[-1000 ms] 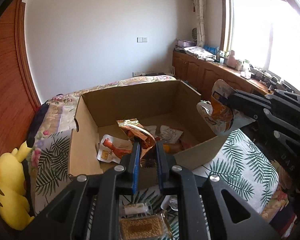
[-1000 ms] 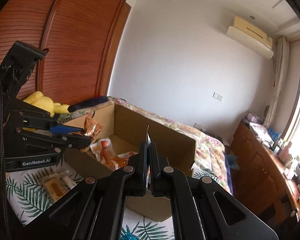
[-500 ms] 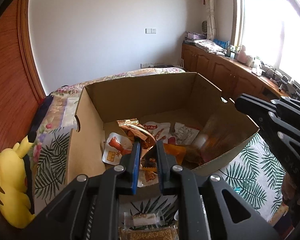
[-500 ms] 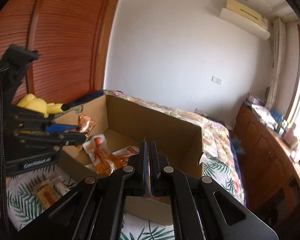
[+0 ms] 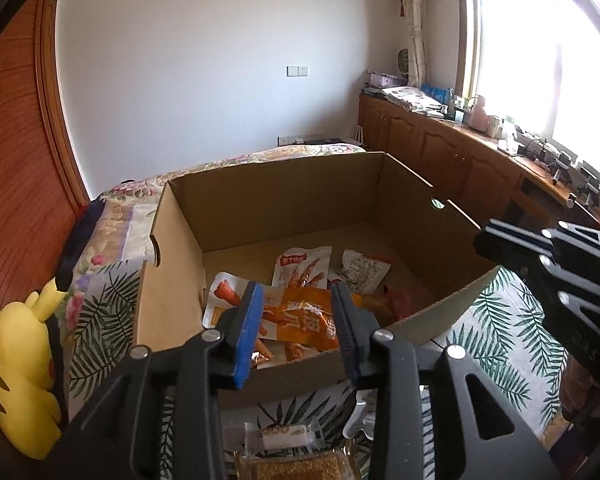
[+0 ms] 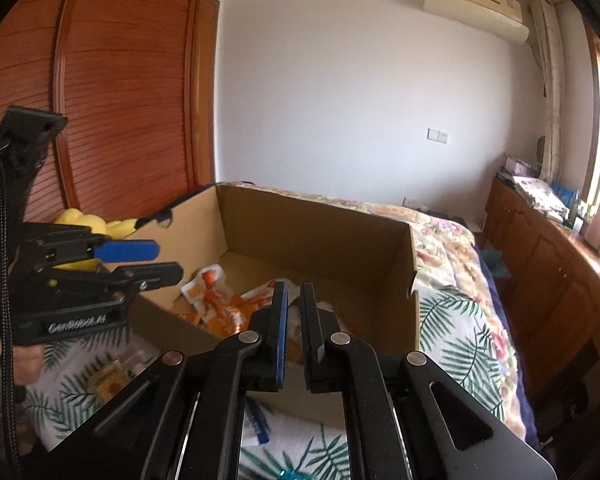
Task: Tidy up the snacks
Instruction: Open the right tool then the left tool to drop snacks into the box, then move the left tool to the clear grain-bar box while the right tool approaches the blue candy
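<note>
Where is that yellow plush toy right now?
The yellow plush toy lies at the far left of the left wrist view, on the bed beside the cardboard box, against the wooden wardrobe.

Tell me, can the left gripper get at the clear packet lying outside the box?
Probably yes. The left gripper, its empty jaws just opening, hangs over the near wall of the cardboard box; the clear packet lies uncovered on the bedspread just below.

One box (image 5: 172,312), two grippers (image 5: 298,328)
</note>
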A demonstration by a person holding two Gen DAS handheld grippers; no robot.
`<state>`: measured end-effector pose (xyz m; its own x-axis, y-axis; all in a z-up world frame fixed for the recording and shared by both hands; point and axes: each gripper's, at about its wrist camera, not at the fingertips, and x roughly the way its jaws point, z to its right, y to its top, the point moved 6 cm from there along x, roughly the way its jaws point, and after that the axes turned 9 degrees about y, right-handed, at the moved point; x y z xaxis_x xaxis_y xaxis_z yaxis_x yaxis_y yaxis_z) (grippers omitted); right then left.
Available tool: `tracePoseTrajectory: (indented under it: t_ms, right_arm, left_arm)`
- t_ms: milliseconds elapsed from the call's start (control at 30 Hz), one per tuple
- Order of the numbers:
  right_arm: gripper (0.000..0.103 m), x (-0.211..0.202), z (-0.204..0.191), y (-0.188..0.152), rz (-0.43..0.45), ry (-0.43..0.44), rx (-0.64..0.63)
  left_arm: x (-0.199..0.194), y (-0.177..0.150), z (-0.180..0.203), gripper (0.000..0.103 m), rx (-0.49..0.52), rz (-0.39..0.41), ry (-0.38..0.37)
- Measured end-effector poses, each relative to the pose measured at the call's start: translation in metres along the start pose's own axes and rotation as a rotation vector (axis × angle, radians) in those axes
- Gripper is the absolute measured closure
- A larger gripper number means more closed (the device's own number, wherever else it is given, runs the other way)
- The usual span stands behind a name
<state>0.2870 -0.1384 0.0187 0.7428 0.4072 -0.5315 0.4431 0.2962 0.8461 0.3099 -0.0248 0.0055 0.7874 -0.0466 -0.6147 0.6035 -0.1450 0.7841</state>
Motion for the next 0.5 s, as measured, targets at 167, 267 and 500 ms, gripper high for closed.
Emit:
tracePoseTrajectory:
  t_ms: [167,267,500]
  right_arm:
    - [0.098,-0.02,-0.007,-0.008,0.009,0.019,-0.001]
    - [0.096,-0.033,-0.012,-0.017,0.007,0.032,0.008]
    - [0.088,-0.05,-0.017,-0.051,-0.011,0.059,0.049]
  left_arm:
    - [-0.018,-0.003,0.002,0.064,0.019,0.016,-0.02]
    - [-0.03,-0.008,0.003,0.061,0.027,0.025,-0.038]
    - [-0.051,-0.029,0.0,0.058,0.014,0.025,-0.079]
